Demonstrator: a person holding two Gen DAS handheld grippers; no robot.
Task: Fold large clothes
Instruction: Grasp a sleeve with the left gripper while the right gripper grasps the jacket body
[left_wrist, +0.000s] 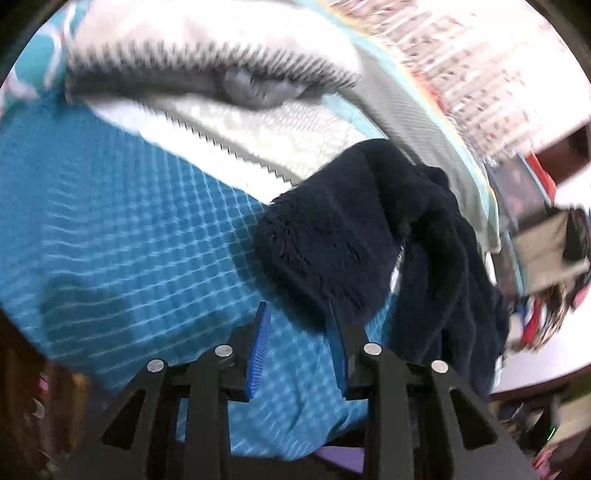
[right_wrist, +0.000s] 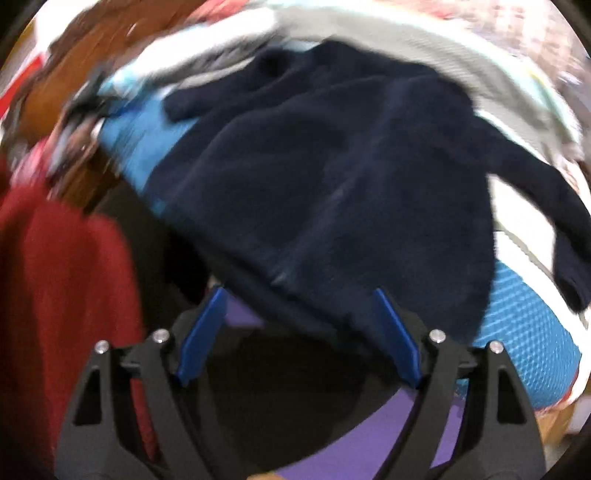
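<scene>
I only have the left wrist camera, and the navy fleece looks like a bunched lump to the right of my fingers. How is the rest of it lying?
Observer: In the right wrist view the navy fleece lies mostly spread out over the blue cover, with one sleeve trailing off to the picture's right.
Operator: Does the right gripper have hold of it?
Observer: No. The right gripper is open, its jaws wide apart at the fleece's near hem. Nothing looks pinched, though the picture is blurred.
Operator: Anything else on that side?
Observer: A red cloth hangs at the picture's left, apart from the fleece.
</scene>
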